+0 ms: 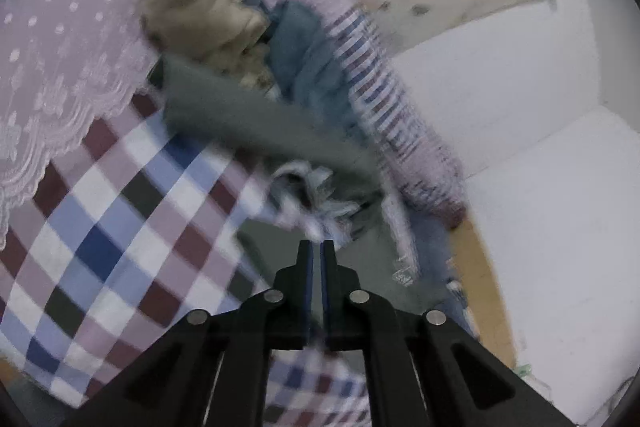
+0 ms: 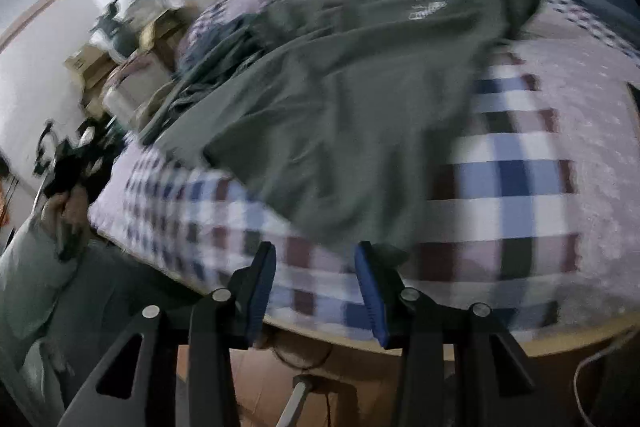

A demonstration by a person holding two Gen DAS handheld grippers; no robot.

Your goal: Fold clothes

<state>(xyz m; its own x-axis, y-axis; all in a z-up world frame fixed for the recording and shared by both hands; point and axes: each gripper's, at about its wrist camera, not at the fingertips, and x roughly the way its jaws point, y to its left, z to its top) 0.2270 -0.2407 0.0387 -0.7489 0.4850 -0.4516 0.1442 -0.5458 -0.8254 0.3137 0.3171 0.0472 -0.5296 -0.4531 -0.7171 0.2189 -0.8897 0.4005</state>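
While right jaws gape, left jaws nearly meet beside grey garment (image 2: 340, 115) on checked bedspread (image 1: 120, 227).

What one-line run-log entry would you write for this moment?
left gripper: shut, empty, near plaid fabric | right gripper: open, at hem of grey-green garment | garment: spread unfolded on checked bedcover
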